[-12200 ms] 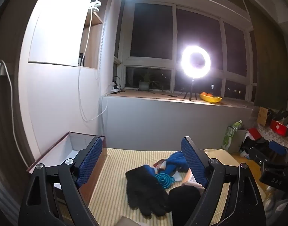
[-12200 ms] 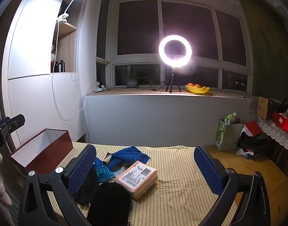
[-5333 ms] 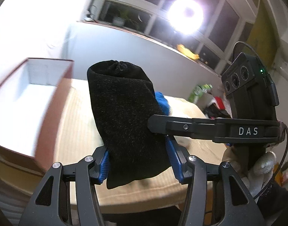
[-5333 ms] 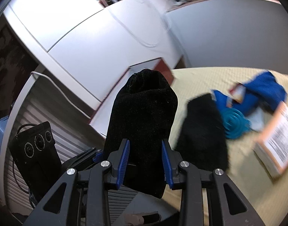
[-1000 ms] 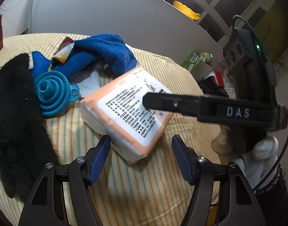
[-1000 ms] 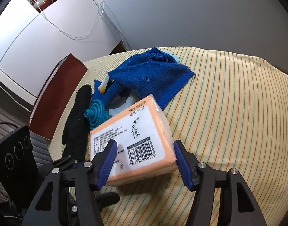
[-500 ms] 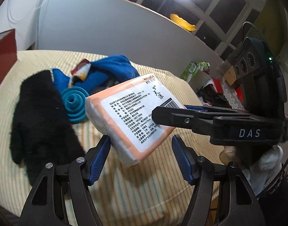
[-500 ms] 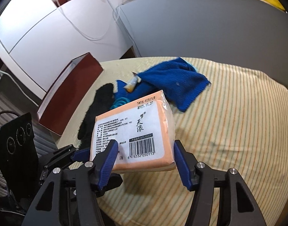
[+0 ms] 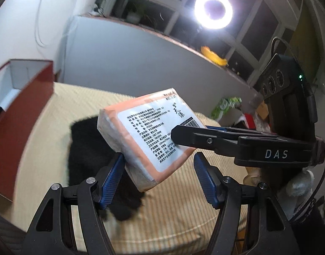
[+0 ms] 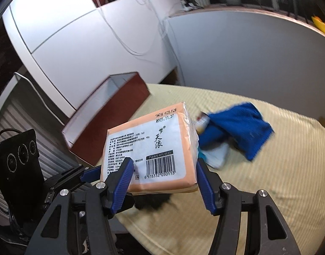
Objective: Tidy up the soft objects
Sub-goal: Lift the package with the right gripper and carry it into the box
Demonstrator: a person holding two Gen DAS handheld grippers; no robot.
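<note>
the orange plastic-wrapped tissue pack (image 9: 149, 136) is hanging in the air above the striped yellow bedcover (image 9: 183, 208), right of the open red box (image 9: 24, 114). the left gripper (image 9: 158, 180) is touching it with one pad only, so its hold is unclear; the right gripper (image 10: 164, 176) is clamping it on both short edges. it is likely light, squashy and slippery. the label is reading "2025.11.27", "mtl-0113", "6 978332 050113"; the tool says "das".

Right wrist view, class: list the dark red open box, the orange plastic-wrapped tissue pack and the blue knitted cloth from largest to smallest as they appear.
1. Orange plastic-wrapped tissue pack, though it is nearest the camera, so this is unsure.
2. Dark red open box, close behind it in apparent size.
3. Blue knitted cloth, clearly smallest.
</note>
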